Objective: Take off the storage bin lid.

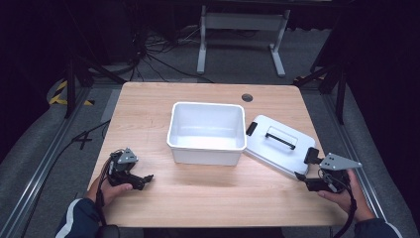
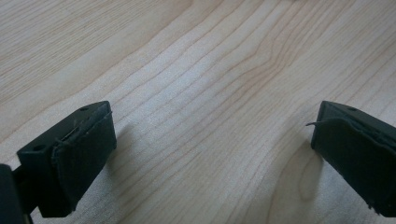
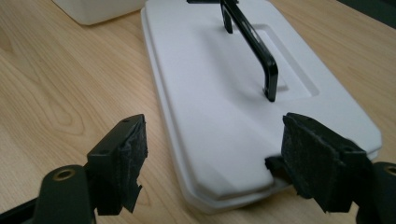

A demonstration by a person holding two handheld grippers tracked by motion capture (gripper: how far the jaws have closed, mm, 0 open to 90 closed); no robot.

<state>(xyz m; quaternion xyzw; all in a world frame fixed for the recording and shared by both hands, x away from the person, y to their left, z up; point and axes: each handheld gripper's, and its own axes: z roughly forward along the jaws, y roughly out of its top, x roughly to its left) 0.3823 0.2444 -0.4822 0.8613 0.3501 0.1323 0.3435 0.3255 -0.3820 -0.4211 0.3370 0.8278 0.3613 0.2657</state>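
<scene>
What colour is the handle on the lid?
Black, on a white lid; the handle shows best in the right gripper view.

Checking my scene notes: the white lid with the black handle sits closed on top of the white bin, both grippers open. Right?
Not quite. The lid lies flat on the table beside the open bin, as the high view shows. Both the left gripper and right gripper are open.

1. Wooden table (image 1: 148, 106): light grain, with a round cable hole (image 1: 247, 97) near the far edge.
2. White bin (image 1: 208, 133): stands at centre.
3. White lid (image 1: 280, 144): lies flat just right of the bin, black handle (image 1: 280, 137) up.
</scene>
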